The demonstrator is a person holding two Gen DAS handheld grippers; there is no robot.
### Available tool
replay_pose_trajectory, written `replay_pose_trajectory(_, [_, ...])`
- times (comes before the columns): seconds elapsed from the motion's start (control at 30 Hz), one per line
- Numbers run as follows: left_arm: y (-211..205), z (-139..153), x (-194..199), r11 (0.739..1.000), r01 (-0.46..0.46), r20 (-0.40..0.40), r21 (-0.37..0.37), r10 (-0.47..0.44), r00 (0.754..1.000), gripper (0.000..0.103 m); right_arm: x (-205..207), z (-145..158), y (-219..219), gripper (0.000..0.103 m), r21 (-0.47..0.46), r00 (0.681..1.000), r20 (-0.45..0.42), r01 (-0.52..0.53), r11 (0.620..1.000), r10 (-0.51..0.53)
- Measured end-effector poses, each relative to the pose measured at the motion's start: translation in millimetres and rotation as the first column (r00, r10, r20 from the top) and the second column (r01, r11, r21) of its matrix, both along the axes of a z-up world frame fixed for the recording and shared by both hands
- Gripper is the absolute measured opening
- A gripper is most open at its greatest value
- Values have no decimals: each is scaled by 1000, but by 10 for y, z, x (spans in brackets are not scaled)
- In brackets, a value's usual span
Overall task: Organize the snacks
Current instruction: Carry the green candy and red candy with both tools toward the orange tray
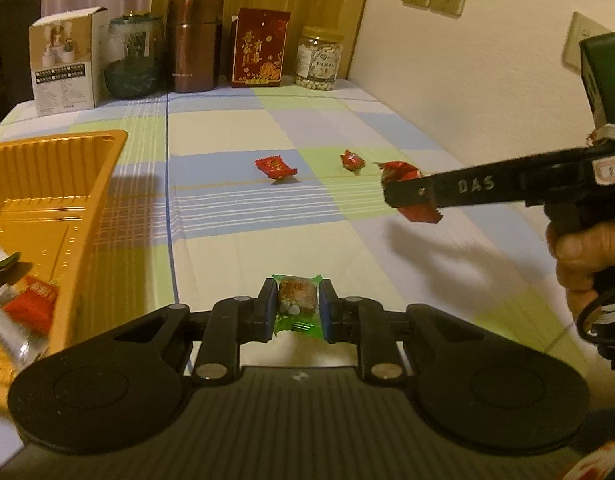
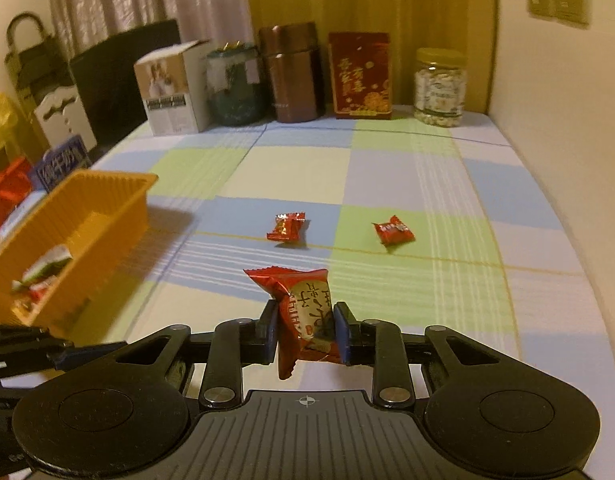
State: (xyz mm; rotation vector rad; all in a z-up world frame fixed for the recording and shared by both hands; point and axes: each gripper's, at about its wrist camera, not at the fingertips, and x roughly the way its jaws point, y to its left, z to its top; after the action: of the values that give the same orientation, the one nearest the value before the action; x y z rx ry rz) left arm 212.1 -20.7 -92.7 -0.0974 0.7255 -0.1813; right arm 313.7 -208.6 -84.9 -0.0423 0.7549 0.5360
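Observation:
My left gripper (image 1: pixel 297 306) is shut on a green-wrapped snack (image 1: pixel 297 300), held above the checked tablecloth. My right gripper (image 2: pixel 306 330) is shut on a red-wrapped snack (image 2: pixel 303 312); it also shows in the left wrist view (image 1: pixel 403 192) at the right, with the red snack (image 1: pixel 399 172) in its tips. Two small red candies (image 2: pixel 285 227) (image 2: pixel 392 231) lie on the cloth ahead; in the left wrist view they are at mid table (image 1: pixel 275 166) (image 1: pixel 352 159). An orange tray (image 1: pixel 47 208) with several wrapped snacks sits to the left, and also shows in the right wrist view (image 2: pixel 87 216).
Along the back edge stand a white carton (image 1: pixel 65 62), a dark glass jar (image 1: pixel 133 58), a brown canister (image 1: pixel 193 44), a red box (image 1: pixel 259 48) and a jar of nuts (image 1: pixel 318 58). A wall (image 1: pixel 467 80) runs along the right side. Boxes (image 2: pixel 59 164) sit beyond the tray.

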Motion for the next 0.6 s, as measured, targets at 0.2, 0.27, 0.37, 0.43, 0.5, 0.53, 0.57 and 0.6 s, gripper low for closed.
replay_pose_trajectory(0.2, [34, 199, -358, 1000, -16, 24, -10, 16, 1000, 19, -439, 323, -111, 29, 60, 998, 4, 59, 996, -59])
replay_pose_trajectory(0.27, [56, 257, -469, 1000, -20, 32, -9, 21, 999, 19, -577, 408, -124, 29, 77, 997, 5, 73, 994, -74])
replay_pose_trajectory(0.37, [95, 353, -618, 1000, -27, 47, -8, 27, 999, 19, -793, 508, -136, 29, 110, 996, -3, 89, 990, -89])
replay_pose_trajectory(0.43, [129, 412, -719, 999, -33, 57, -4, 33, 998, 19, -948, 558, -100, 29, 109, 996, 6, 83, 991, -84])
replay_pose_trajectory(0.5, [173, 469, -817, 999, -43, 65, -6, 43, 997, 19, -1083, 595, -60, 29, 111, 997, 13, 80, 991, -82])
replay_pose_trajectory(0.53, [198, 495, -854, 999, -47, 69, -7, 47, 997, 19, -1148, 612, -36, 29, 116, 996, 14, 80, 990, -82])
replay_pose_trajectory(0.57, [224, 526, -903, 999, -52, 73, -7, 52, 996, 19, -1206, 627, -10, 29, 119, 997, 15, 80, 990, -82])
replay_pose_trajectory(0.6, [246, 548, -939, 998, -56, 77, -7, 57, 995, 19, -1270, 644, 23, 29, 121, 997, 17, 77, 990, -80])
